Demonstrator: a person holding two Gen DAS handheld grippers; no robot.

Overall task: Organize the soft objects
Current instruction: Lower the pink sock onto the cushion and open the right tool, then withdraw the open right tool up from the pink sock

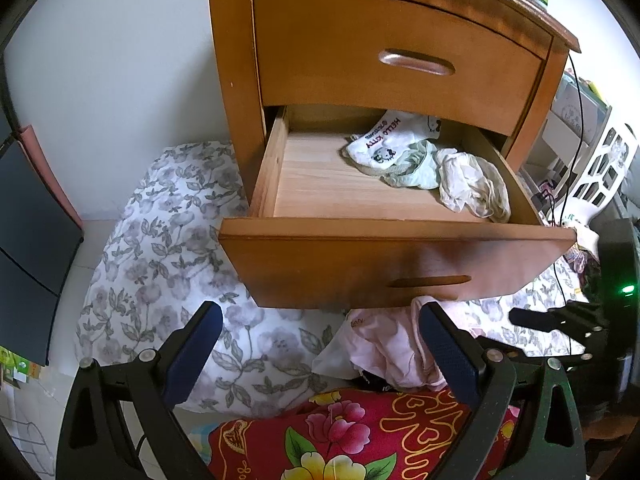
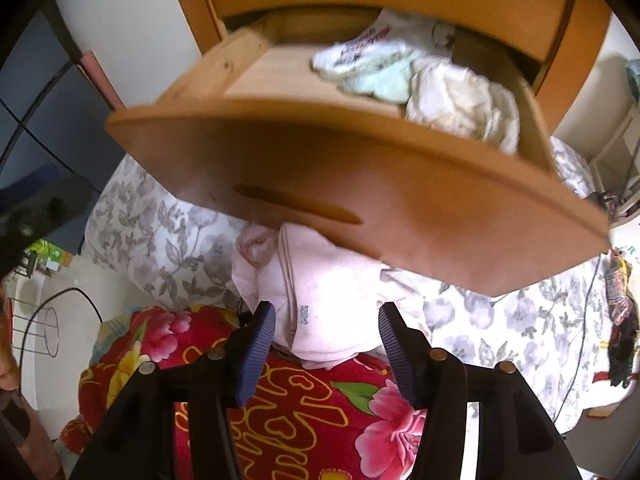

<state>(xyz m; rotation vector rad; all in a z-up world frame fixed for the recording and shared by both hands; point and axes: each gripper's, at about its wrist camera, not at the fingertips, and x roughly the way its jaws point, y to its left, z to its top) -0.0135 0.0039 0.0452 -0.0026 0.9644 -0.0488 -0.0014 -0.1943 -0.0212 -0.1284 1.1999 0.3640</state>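
Your landmark is the open lower drawer (image 1: pixel 400 256) of the wooden nightstand (image 1: pixel 236 80). Inside it, toward its right side, lie a white printed garment (image 1: pixel 384 140), a pale green piece (image 1: pixel 416 170) and a crumpled cream piece (image 1: pixel 472 188), all touching. Below the drawer front, on the floral bedding (image 1: pixel 168 256), sits a pink garment (image 2: pixel 320 300) still to be stowed. Your right gripper (image 2: pixel 327 320) hangs above that garment, jaws partly apart, nothing clamped; the pads flank the cloth without pressing it. Your left gripper (image 1: pixel 320 328) stands wide apart and empty, in front of the drawer. Expect the pink cloth to be light, limp and prone to trailing: pinch a bunched fold near its middle, not a single edge, so that loose ends do not snag on the drawer front.
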